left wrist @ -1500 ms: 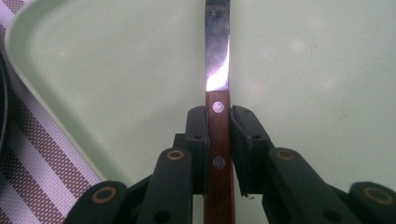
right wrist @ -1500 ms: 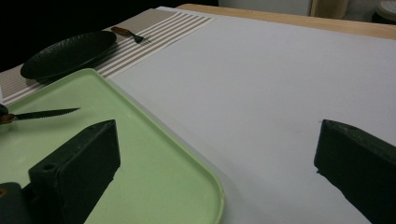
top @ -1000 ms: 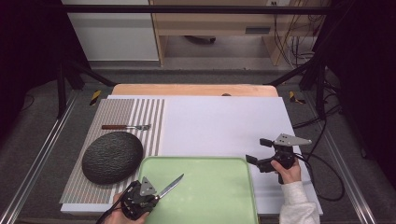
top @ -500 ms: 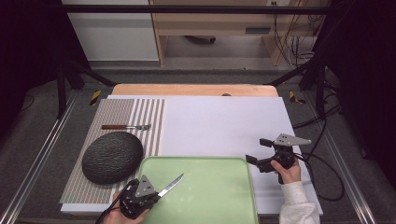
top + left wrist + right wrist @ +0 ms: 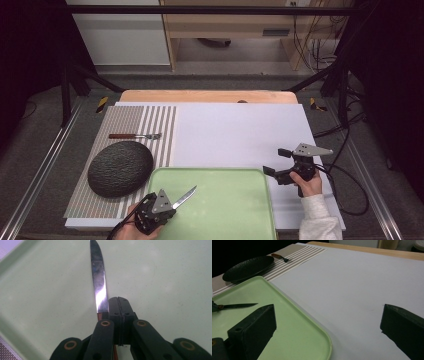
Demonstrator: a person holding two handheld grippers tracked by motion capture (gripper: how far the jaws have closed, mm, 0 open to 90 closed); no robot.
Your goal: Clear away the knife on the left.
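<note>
1. Projecting straight ahead of the left gripper (image 5: 167, 207), the knife (image 5: 184, 197) was clamped at its handle end, its blade running on past the fingertips over the green tray (image 5: 235, 210).
2. Those fingers had just been closing and were now pressed together, the knife pinched alongside them at their left edge in the left gripper view (image 5: 100, 287).
3. The blade's long axis pointed away from the left hand, toward the tray's middle.
4. The right gripper (image 5: 278, 161) hovered well apart over the white table (image 5: 235, 135), its fingers spread wide and empty.
5. Beyond lay a dark plate (image 5: 120, 167) and a fork (image 5: 135, 136) on a striped mat (image 5: 150, 120).
</note>
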